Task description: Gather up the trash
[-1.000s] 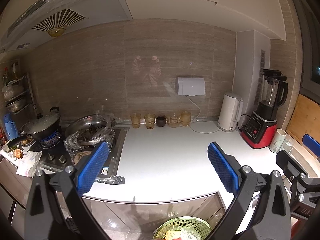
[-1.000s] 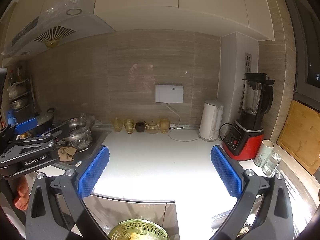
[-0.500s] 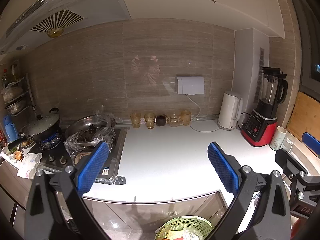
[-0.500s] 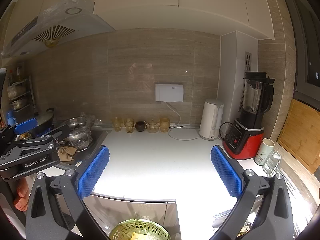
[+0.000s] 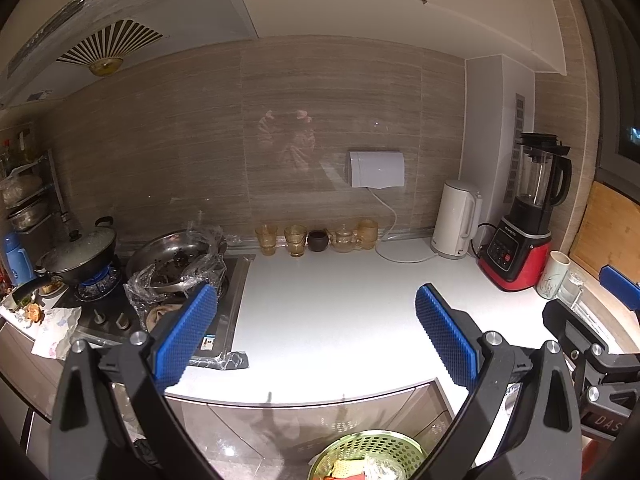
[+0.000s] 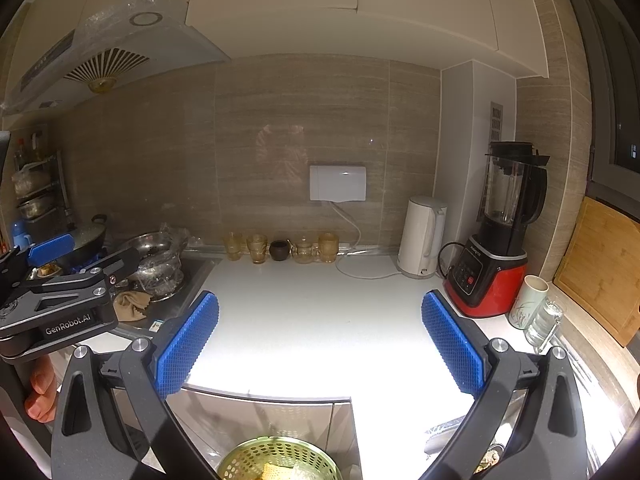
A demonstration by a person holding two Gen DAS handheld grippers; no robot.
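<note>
Little change from a second earlier was seen: both the left gripper (image 5: 316,332) and right gripper (image 6: 320,338) were kept spread and empty above the counter (image 6: 312,320), the trash-filled green basket (image 5: 370,456) below them.

white kettle (image 5: 456,220) beside red blender (image 5: 520,236); amber glasses (image 5: 296,240) along wall; lidded wok (image 5: 76,250) on stove.
</note>
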